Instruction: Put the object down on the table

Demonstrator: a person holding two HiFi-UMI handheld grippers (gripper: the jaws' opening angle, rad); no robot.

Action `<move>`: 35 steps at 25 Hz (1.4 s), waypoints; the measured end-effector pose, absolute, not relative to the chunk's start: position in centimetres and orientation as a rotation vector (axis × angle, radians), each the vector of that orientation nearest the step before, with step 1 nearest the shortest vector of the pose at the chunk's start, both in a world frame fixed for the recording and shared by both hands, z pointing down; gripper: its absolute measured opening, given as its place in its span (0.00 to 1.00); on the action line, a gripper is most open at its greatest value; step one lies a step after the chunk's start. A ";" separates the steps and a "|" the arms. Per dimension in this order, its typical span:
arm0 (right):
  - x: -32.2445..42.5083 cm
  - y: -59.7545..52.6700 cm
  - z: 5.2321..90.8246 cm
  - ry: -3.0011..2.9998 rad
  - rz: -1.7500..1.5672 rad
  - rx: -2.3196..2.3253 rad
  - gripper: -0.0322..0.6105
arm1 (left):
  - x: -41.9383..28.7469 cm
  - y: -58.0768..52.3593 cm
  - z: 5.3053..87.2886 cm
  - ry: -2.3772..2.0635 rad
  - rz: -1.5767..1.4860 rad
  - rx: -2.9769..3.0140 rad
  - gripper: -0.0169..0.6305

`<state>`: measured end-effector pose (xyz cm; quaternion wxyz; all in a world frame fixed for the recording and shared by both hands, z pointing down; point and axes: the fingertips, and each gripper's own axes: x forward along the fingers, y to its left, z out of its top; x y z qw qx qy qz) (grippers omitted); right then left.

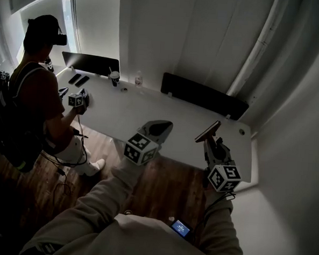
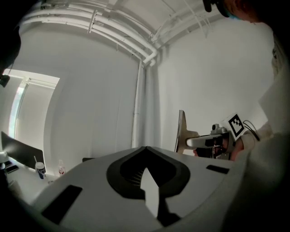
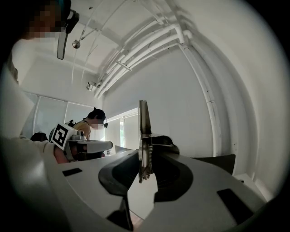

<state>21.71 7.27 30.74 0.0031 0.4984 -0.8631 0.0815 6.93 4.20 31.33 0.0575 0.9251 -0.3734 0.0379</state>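
Two hand-held grippers are raised over the near edge of a long white table (image 1: 150,105), each carried by the person wearing the head camera. Right gripper (image 1: 210,139): its jaws are closed at a narrow setting on the object (image 1: 208,131), a thin flat brown board with a metal spring fitting at its lower end. In the right gripper view the board (image 3: 143,122) stands on edge between the jaws of the right gripper (image 3: 145,159), with the spring end seated in the gap and the rest rising straight up. In the left gripper view the same board (image 2: 181,131) appears upright to the right, gripped near its lower part. The object is held in the air above the right part of the table; whether any edge touches the surface cannot be made out. Left gripper (image 1: 165,125): it sits just beside the right one, to its left, its jaws (image 2: 145,150) drawn together at the tips with nothing between them. At the far left end of the table stands a second person (image 1: 35,95). On that end rest a cup (image 1: 114,78) and a small bottle (image 1: 138,79). A dark screen panel (image 1: 204,96) stands along the table's far edge. Wooden floor (image 1: 161,189) shows below the table.
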 end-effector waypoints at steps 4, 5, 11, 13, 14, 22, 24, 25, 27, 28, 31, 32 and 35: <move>22.8 6.8 29.9 -2.719 0.226 1.581 0.20 | 6.4 3.3 30.6 -1.180 0.088 2.794 0.03; 23.1 6.7 29.7 -2.721 0.221 1.590 0.20 | 6.3 3.1 30.5 -1.187 0.085 2.794 0.03; 25.6 5.5 30.4 -2.735 0.232 1.625 0.20 | 6.3 1.8 31.3 -1.200 0.080 2.793 0.03; 25.5 4.7 30.9 -2.743 0.235 1.611 0.20 | 6.7 1.0 31.5 -1.190 0.075 2.806 0.03; 25.3 4.5 31.3 -2.744 0.238 1.601 0.20 | 6.9 0.7 31.9 -1.182 0.074 2.809 0.03; 23.9 -0.5 34.2 -2.731 0.254 1.575 0.20 | 5.8 -4.7 36.0 -1.171 0.035 2.768 0.03; 23.6 -2.7 34.5 -2.728 0.285 1.588 0.20 | 5.1 -7.0 35.6 -1.180 0.031 2.769 0.03; 23.2 -3.7 34.7 -2.726 0.292 1.586 0.20 | 4.8 -8.1 35.3 -1.181 0.032 2.770 0.03; 22.3 -5.8 35.0 -2.720 0.301 1.583 0.20 | 4.4 -10.1 35.3 -1.174 0.049 2.780 0.03; 21.8 -6.9 35.2 -2.716 0.306 1.584 0.20 | 4.2 -11.1 35.4 -1.169 0.062 2.787 0.03; 20.0 -10.4 35.3 -2.709 0.306 1.583 0.20 | 2.6 -14.7 35.8 -1.167 0.074 2.807 0.03; 19.3 -11.6 35.1 -2.706 0.302 1.586 0.20 | 1.9 -16.0 35.8 -1.168 0.073 2.811 0.03; 17.2 -14.4 34.4 -2.700 0.294 1.608 0.20 | 0.1 -19.2 35.7 -1.149 0.079 2.815 0.03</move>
